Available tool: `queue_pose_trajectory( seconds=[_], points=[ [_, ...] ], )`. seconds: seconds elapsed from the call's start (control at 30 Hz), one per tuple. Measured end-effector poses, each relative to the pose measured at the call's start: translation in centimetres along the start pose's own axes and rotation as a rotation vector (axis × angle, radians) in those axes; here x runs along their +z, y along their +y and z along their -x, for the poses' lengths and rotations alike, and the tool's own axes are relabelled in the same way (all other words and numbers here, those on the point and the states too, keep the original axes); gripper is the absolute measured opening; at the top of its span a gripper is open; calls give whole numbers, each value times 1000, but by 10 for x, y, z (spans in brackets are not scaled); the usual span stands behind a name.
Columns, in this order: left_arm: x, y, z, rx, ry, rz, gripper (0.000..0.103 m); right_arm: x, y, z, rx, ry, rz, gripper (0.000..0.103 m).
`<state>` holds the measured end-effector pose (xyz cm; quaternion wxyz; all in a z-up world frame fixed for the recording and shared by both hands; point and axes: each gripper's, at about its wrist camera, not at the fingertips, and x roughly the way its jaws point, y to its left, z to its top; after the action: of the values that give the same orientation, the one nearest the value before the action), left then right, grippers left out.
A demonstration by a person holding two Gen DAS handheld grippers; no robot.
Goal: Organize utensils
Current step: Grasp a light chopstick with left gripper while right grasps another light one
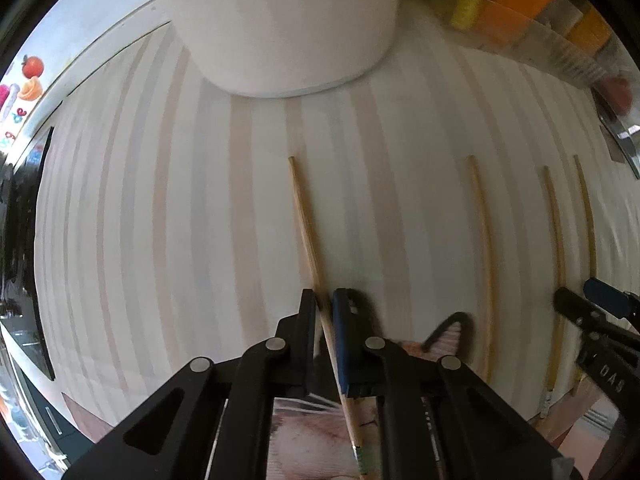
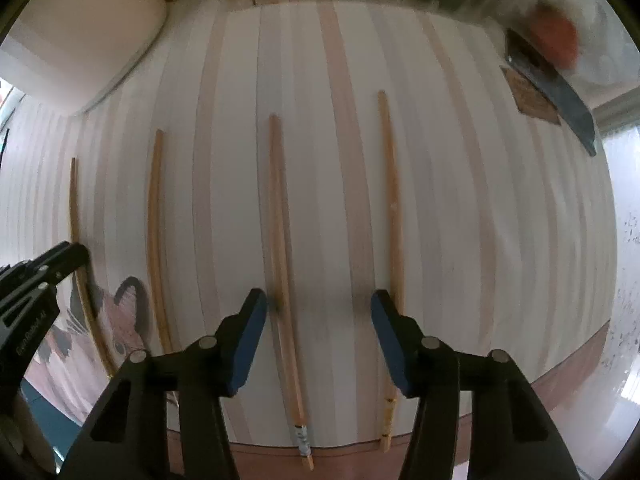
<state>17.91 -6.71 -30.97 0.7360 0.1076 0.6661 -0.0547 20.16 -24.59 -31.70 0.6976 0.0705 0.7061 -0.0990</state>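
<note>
Pointing straight down at the striped pastel placemat (image 1: 160, 220), the left gripper (image 1: 324, 300) has its black jaws closed on a thin wooden chopstick (image 1: 306, 232), which lies on the mat below the white round container (image 1: 276, 20). The right gripper (image 2: 318, 300) also points down, with its blue-padded jaws about half open. They stand on both sides of a second wooden chopstick (image 2: 280, 240) without touching it. A third chopstick (image 2: 392, 200) lies just beside the right pad, and a fourth one (image 2: 154, 220) lies further left on the same mat.
</note>
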Motion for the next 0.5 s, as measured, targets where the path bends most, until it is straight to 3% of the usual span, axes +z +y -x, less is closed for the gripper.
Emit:
queue_pose_trajectory(
  seconds=[0.07, 0.13, 0.2, 0.5],
  points=[
    [1, 4, 0, -5, 0, 11, 6, -3, 1, 1, -2, -7, -3, 44],
    [2, 4, -1, -8, 0, 15, 6, -4, 3, 3, -3, -15, -4, 23],
    [7, 8, 0, -7, -1, 16, 6, -4, 8, 4, -7, -17, -4, 16],
    [3, 15, 2, -23, 3, 26, 6, 10, 29, 1, -13, -3, 10, 14]
  ],
)
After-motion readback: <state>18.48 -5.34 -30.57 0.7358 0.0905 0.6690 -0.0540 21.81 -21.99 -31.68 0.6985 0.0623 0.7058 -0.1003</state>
